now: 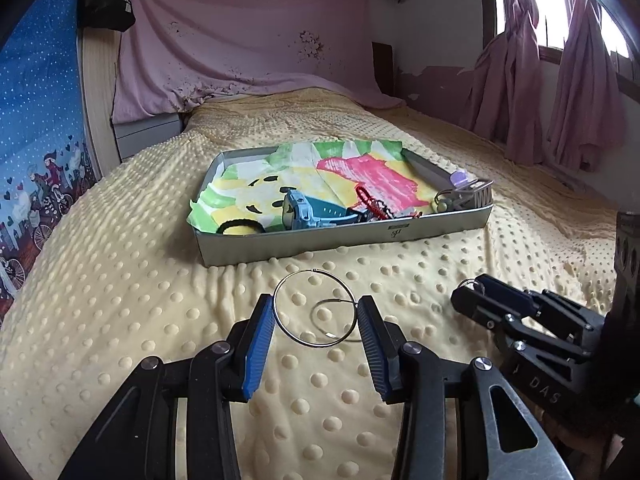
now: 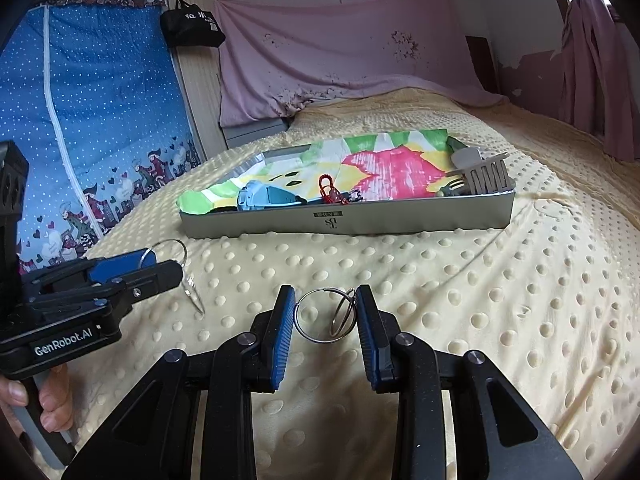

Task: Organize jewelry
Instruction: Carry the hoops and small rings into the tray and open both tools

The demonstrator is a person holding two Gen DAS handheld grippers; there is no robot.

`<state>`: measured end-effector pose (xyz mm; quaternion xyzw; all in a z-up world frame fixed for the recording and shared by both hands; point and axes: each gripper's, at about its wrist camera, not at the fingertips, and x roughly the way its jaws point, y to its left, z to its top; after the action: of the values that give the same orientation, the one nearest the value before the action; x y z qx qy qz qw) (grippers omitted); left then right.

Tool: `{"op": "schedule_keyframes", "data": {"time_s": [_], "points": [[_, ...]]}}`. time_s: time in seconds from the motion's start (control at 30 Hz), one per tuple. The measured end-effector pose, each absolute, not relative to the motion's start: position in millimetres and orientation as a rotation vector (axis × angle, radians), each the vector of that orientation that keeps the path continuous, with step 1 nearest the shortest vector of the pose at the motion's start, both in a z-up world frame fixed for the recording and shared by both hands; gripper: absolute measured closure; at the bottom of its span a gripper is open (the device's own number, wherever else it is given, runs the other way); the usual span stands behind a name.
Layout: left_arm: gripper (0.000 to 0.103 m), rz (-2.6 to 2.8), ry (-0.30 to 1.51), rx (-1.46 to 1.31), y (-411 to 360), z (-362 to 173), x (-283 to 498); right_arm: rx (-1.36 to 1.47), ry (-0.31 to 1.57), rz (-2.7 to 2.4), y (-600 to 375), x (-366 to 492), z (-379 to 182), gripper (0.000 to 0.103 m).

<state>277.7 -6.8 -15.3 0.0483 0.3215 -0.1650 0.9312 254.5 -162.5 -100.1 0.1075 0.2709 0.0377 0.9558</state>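
Observation:
Two pairs of silver hoop rings lie on the yellow dotted blanket. My left gripper (image 1: 316,312) is open, its pads on either side of a large hoop (image 1: 280,316) linked with a smaller one (image 1: 320,304). My right gripper (image 2: 326,312) is open around another large hoop (image 2: 298,322) and a small hoop (image 2: 344,316) standing against its right pad. A grey metal tray (image 1: 344,238) lies beyond, lined with a colourful drawing; it also shows in the right wrist view (image 2: 400,220). It holds a blue watch (image 1: 304,212), a red cord piece (image 1: 370,200), a black hair tie (image 1: 240,226) and a grey hair claw (image 2: 486,174).
The bed fills both views. A pink cloth (image 1: 248,44) covers the headboard. A blue patterned fabric wardrobe (image 2: 80,120) stands at the left and pink curtains (image 1: 560,80) hang at the right. A black bag (image 1: 106,4) hangs at the upper left.

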Motion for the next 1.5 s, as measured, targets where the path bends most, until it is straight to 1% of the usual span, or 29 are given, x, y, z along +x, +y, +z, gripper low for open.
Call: {"op": "schedule_keyframes", "data": {"time_s": [0.27,0.47,0.67,0.8,0.97,1.17,1.27,1.5], "points": [[0.063,-0.333,0.656,0.057,-1.6,-9.3,279.3,0.213,0.509,0.091,-161.7,246.9,-92.6,0.075],[0.063,-0.324,0.632,0.038,-2.5,3.4,296.2,0.247,0.480,0.114,-171.2,248.7,-78.5,0.075],[0.063,-0.297,0.567,-0.009,-1.5,29.2,323.8,0.264,0.462,0.127,-184.6,275.3,-55.4,0.075],[0.063,-0.266,0.537,-0.026,-1.9,35.2,345.8,0.260,0.438,0.132,-188.2,298.9,-38.1,0.075],[0.063,-0.214,0.577,-0.050,5.1,14.1,375.1,0.238,0.454,0.145,-181.4,334.9,-33.1,0.075],[0.063,-0.175,0.606,-0.071,13.3,-10.2,389.2,0.220,0.512,0.132,-169.0,363.5,-50.9,0.075],[0.062,-0.160,0.648,-0.075,15.9,-19.9,394.4,0.229,0.543,0.112,-167.8,372.3,-59.0,0.075],[0.061,-0.171,0.671,-0.071,14.4,-25.0,395.1,0.232,0.619,0.082,-168.7,383.7,-72.1,0.075]]}}
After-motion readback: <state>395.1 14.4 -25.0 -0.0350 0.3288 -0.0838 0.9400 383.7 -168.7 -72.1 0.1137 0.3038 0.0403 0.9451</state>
